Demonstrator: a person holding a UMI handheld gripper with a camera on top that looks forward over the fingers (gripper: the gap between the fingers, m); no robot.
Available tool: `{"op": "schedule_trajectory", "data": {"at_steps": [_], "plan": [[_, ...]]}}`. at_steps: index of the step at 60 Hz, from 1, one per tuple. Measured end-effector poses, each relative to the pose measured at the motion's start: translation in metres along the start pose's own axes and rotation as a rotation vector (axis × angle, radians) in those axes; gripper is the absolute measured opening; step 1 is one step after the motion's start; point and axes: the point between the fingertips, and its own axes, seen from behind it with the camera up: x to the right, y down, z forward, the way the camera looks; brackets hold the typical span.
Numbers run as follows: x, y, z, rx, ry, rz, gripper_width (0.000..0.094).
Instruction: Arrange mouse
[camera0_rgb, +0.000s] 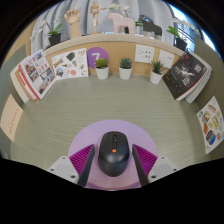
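the black mouse sat on a round purple mat on the desk, between the fingers, which were apart

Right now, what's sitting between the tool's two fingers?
In the gripper view, a black computer mouse with an orange scroll wheel sits between the tool fingers, resting on a round purple mouse pad. A gap shows on each side, so the tool is open.
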Motion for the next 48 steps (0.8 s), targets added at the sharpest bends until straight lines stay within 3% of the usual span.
{"op": "schedule_trajectory", "data": {"at_steps": [10,26,40,48], "plan": [[-0.007,-0.038,-0.058,0.070,0.017,-0.036,0.0796],[-0.020,-0.103,-0.206,0.296,0.049,0.023,0.0825],[-0.042,-0.097,-0.288,0.407,0.033,0.035,0.0831],[-0.050,-0.074,-0.304,0.399,0.034,0.027,0.0829]]}}
